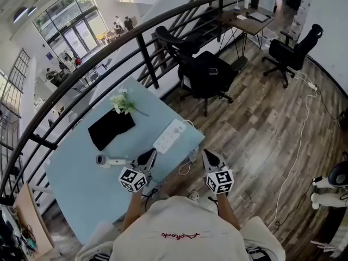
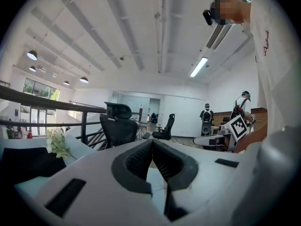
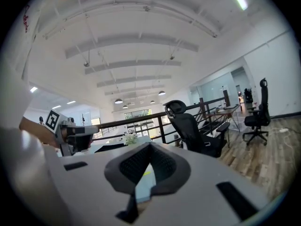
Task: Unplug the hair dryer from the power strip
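Note:
A white power strip [image 1: 169, 136] lies near the right edge of the light blue table [image 1: 81, 189]. A small white and grey hair dryer [image 1: 109, 161] lies on the table to its left. I cannot make out a plug in the strip. My left gripper [image 1: 149, 155] hovers shut and holds nothing, between the dryer and the strip's near end. In its own view the left gripper [image 2: 152, 142] has its jaws closed together. My right gripper [image 1: 208, 155] is shut and off the table's right edge, over the floor. The right gripper [image 3: 150, 146] also holds nothing in its own view.
A black pad [image 1: 111, 128] and a small bunch of white flowers [image 1: 124, 103] lie further back on the table. A white cable [image 1: 186, 166] hangs off the table edge by the strip. A black office chair [image 1: 204, 72] stands beyond, with a dark railing [image 1: 144, 56] behind the table.

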Available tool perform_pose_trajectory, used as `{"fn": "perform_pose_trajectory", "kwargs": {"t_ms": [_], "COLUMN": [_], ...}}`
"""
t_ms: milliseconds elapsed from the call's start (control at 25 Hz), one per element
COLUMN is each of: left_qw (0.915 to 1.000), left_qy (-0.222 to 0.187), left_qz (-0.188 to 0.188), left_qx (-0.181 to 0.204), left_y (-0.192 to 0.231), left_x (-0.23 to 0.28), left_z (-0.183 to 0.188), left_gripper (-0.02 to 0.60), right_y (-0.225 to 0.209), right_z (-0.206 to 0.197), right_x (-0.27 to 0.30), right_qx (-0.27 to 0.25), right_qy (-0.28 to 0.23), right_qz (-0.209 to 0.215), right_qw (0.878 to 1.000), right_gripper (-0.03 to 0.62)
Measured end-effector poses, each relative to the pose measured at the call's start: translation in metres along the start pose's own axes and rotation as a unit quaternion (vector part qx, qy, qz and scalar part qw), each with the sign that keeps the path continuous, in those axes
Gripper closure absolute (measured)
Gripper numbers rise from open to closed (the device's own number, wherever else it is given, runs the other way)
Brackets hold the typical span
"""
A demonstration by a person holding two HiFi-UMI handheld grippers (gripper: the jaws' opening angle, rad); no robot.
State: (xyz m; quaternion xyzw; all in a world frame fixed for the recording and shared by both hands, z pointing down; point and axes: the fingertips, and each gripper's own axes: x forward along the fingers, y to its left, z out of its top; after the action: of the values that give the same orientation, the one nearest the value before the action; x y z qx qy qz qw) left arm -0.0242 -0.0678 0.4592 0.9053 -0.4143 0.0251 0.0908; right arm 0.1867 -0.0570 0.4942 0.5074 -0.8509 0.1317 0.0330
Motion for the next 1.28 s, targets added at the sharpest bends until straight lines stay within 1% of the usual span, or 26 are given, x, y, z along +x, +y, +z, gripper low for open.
{"fn": "perform_pose_trajectory", "kwargs": {"t_ms": [160, 240, 440, 600, 760, 1080, 1280], "left_qw": [0.9998, 0.9998, 0.9999, 1.0, 0.9998, 0.9991, 0.9975], "left_qy": [-0.017, -0.017, -0.008, -0.008, -0.013, -0.023, -0.035], "left_qz": [0.012, 0.013, 0.007, -0.002, -0.008, -0.018, -0.025], "left_qx": [0.002, 0.004, 0.002, -0.004, -0.011, -0.03, -0.056], "left_y": [0.006, 0.009, 0.018, 0.028, 0.046, 0.094, 0.119], "left_x": [0.007, 0.012, 0.023, 0.031, 0.036, 0.039, 0.044], "left_z": [0.018, 0.021, 0.02, 0.011, 0.007, 0.003, -0.004], "left_gripper": [0.574, 0.574, 0.574, 0.574, 0.574, 0.574, 0.574], "right_y": [-0.008, -0.012, -0.019, -0.023, -0.016, 0.014, 0.028], "right_z": [-0.002, -0.002, -0.005, -0.011, -0.009, 0.003, 0.007], "right_x": [0.002, 0.001, 0.002, 0.009, 0.027, 0.081, 0.115], "right_qx": [0.009, 0.012, 0.018, 0.016, 0.009, -0.013, -0.029], "right_qy": [0.0, 0.0, 0.007, 0.011, 0.015, 0.028, 0.047], "right_qz": [0.003, 0.0, -0.013, -0.023, -0.024, -0.014, -0.009], "right_qw": [1.0, 1.0, 1.0, 1.0, 1.0, 0.999, 0.998], "right_gripper": [0.577, 0.577, 0.577, 0.577, 0.577, 0.577, 0.577]}}
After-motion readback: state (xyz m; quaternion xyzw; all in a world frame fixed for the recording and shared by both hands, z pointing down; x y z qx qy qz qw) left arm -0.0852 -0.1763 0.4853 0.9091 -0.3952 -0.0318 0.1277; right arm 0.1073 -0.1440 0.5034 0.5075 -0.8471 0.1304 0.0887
